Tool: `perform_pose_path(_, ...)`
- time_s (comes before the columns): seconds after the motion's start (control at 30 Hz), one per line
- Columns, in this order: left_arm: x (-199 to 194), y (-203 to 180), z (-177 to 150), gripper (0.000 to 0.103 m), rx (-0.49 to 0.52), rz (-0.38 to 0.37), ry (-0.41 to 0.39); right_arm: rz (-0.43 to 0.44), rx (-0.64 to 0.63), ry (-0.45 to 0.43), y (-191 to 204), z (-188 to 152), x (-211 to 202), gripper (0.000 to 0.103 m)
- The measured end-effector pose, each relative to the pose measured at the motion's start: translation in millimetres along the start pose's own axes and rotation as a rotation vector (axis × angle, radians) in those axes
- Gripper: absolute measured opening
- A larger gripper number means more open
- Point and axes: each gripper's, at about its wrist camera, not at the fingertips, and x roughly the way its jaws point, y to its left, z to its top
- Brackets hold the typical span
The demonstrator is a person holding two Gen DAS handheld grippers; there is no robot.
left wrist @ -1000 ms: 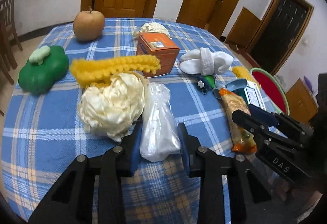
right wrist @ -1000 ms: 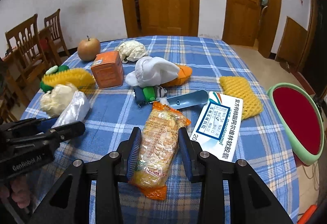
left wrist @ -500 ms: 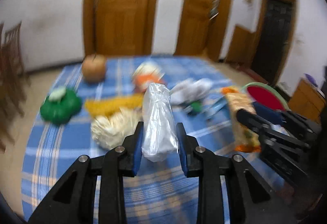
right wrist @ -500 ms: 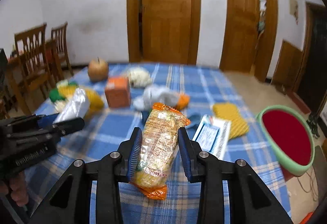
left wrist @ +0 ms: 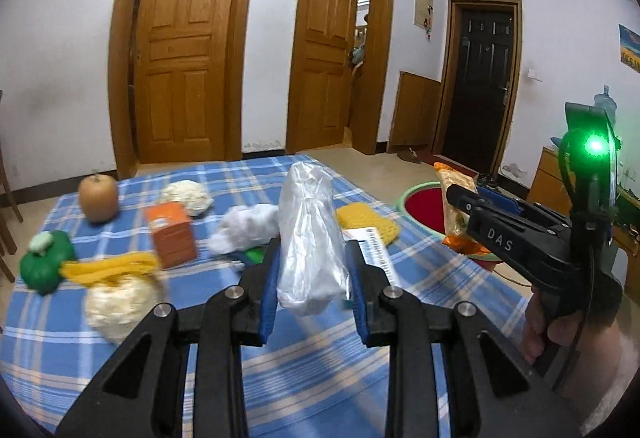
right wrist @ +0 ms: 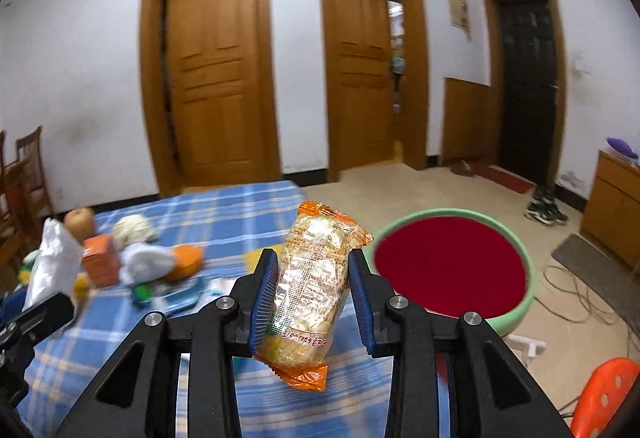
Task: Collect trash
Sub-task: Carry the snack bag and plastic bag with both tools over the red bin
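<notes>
My left gripper is shut on a clear plastic bag and holds it upright above the blue checked table. My right gripper is shut on an orange snack packet and holds it in the air between the table and a green-rimmed red basin. The basin also shows in the left wrist view, behind the right gripper and its packet. The bag shows at the left of the right wrist view.
On the table lie an apple, an orange box, crumpled paper balls, a yellow brush, a green toy, white socks, a yellow sponge and a card. An orange stool and cables lie on the floor at right.
Both grippers have closed on their items and lifted them off the table. Both have swung to the right, toward the basin.
</notes>
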Motion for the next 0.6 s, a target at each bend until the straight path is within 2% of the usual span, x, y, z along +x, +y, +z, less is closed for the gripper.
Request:
perform_pose_path(0.2,25.3,-49.4,7.4,0.031,0.053,-0.044,-0.022,-0.095,0.036,-0.036,-35.7,3.7,1.2,0.037)
perform_pose_path(0.4,52.3,-91.3,15.7,0.029,0.095,-0.096,-0.023,-0.169,0.032,-0.042,-52.3,6.2,8.9,0.036)
perform_pose_path(0.43,59.6,-94.4,18.5,0.03,0.084,-0.084,-0.023,-0.178,0.027,-0.041,-52.8,6.2,11.3,0.036)
perform_pose_path(0.6,99.0,-101.9,28.8,0.03,0.003,-0.118,0.039,-0.251,0.054,-0.031,-72.0,12.6,27.3,0.036)
